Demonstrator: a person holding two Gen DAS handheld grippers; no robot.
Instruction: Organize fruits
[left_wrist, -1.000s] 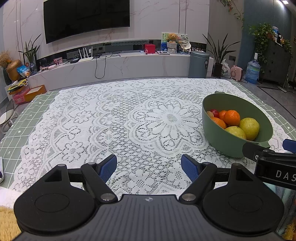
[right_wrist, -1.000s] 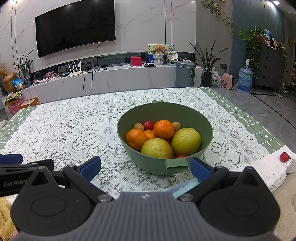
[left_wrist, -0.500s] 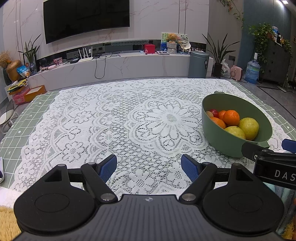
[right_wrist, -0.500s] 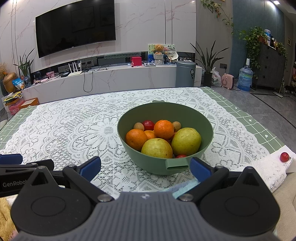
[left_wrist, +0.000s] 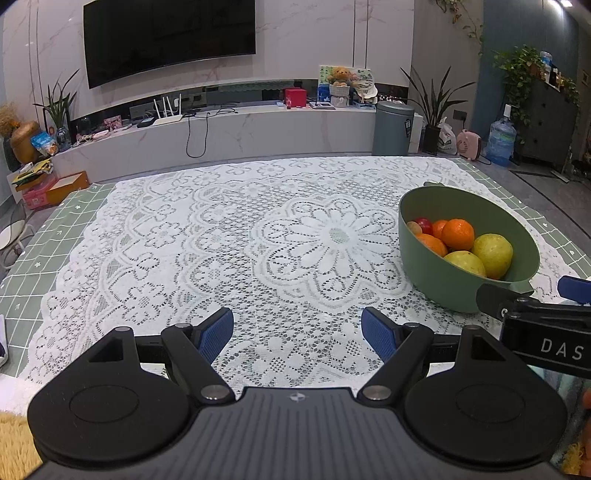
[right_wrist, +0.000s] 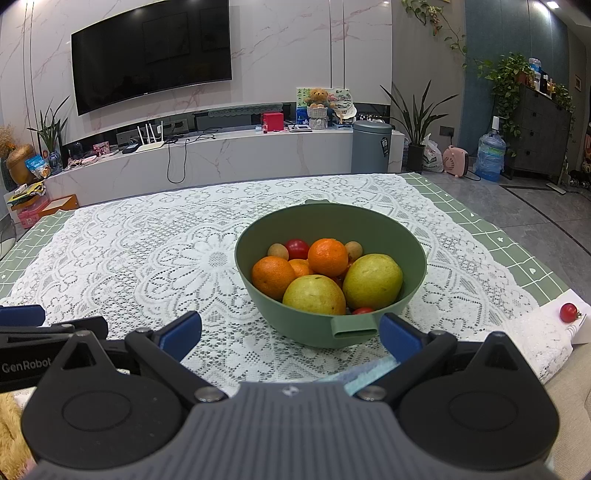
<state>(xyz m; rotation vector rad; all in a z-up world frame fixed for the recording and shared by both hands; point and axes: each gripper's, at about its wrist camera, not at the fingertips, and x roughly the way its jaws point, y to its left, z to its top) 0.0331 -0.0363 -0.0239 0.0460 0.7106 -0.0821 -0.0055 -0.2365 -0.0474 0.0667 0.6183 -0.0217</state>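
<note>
The round green plastic bowl (right_wrist: 369, 236) sits on the white lace tablecloth (right_wrist: 147, 251). It is full of fruit: oranges (right_wrist: 328, 257), two big yellow-green pears (right_wrist: 372, 281) and small red tomatoes (right_wrist: 296, 248). One more little red tomato (right_wrist: 568, 312) lies alone on white paper (right_wrist: 581, 325) far to the right. The right gripper (right_wrist: 290, 330) has its jaws spread wide, just in front of the bowl. The left gripper (left_wrist: 297, 330) has its jaws spread wide too, holding nothing.

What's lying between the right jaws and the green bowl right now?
Nothing but lace tablecloth. In the right wrist view, the right gripper stands open just short of the green bowl, whose handle tab points toward it.
</note>
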